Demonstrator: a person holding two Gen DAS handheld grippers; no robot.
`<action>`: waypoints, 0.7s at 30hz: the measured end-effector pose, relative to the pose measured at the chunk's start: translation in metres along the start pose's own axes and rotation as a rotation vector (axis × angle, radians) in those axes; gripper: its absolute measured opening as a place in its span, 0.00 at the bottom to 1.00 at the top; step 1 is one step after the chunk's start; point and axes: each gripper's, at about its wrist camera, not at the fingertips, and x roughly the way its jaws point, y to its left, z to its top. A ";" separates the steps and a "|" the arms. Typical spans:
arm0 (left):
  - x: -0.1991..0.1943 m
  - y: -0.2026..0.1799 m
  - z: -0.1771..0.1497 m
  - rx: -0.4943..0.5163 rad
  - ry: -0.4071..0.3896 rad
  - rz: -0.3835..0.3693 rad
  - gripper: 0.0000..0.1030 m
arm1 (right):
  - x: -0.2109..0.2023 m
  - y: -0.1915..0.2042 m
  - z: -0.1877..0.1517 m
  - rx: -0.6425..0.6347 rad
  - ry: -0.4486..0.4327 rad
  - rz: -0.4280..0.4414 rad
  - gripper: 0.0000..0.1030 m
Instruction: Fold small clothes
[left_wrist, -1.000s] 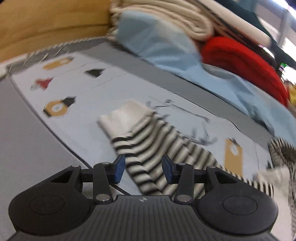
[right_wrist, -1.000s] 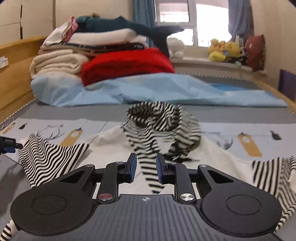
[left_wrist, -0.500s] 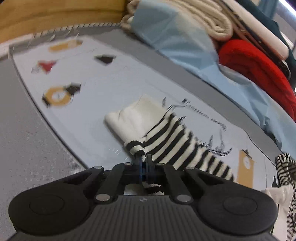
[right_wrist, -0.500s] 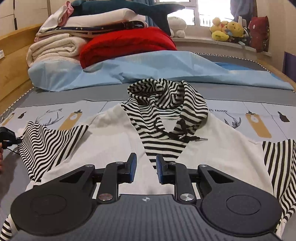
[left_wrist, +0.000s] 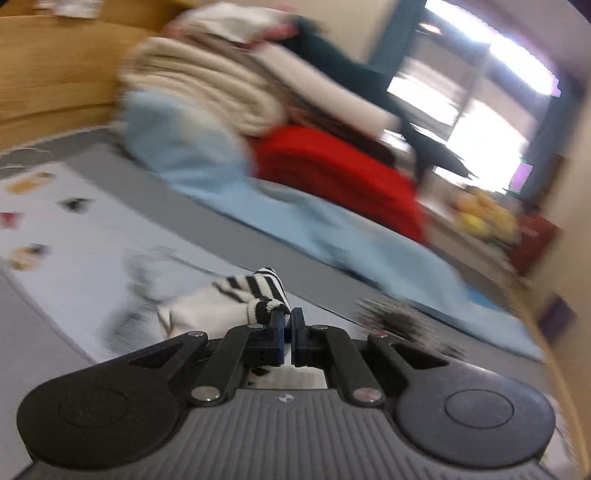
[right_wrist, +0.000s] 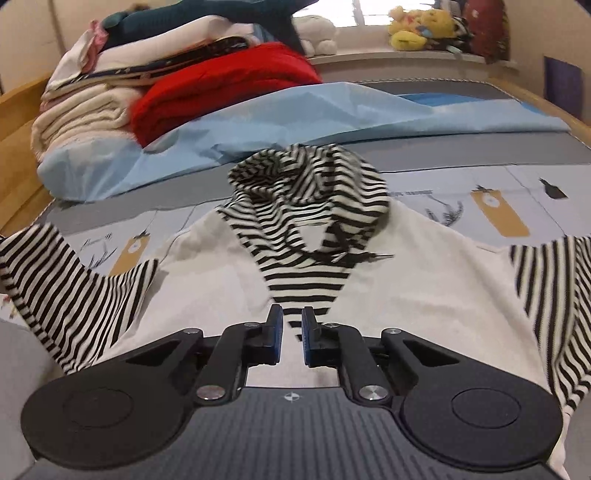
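A small hoodie (right_wrist: 413, 280) with a white body and a black-and-white striped hood (right_wrist: 310, 192) lies face up on the printed bed cover. My left gripper (left_wrist: 288, 326) is shut on the cuff of its striped left sleeve (left_wrist: 258, 291), held up off the cover; the left wrist view is blurred by motion. In the right wrist view that sleeve (right_wrist: 59, 284) rises toward the left edge. My right gripper (right_wrist: 291, 326) hovers low over the hoodie's front below the striped neck panel. Its jaws are closing, a narrow gap still shows, and fabric lies under it. The other sleeve (right_wrist: 546, 291) lies at the right.
Behind the hoodie lie a rumpled light blue sheet (right_wrist: 332, 114), a red blanket (right_wrist: 221, 85) and a stack of folded cream bedding (right_wrist: 85, 122). Plush toys (right_wrist: 417, 26) sit on the window sill. A wooden bed frame (left_wrist: 55, 74) runs along the left.
My left gripper shut on the sleeve cuff, then rose and swung with it away from the cover. My right gripper dipped closer to the hoodie's front and its jaws narrowed.
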 end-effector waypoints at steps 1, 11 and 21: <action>0.001 -0.026 -0.013 0.028 0.023 -0.060 0.03 | -0.001 -0.004 0.001 0.016 -0.002 -0.008 0.10; 0.029 -0.159 -0.101 0.252 0.325 -0.439 0.25 | -0.009 -0.072 0.009 0.232 -0.025 -0.204 0.12; 0.106 0.002 -0.039 -0.070 0.385 0.112 0.25 | 0.025 -0.087 -0.013 0.348 0.164 -0.158 0.34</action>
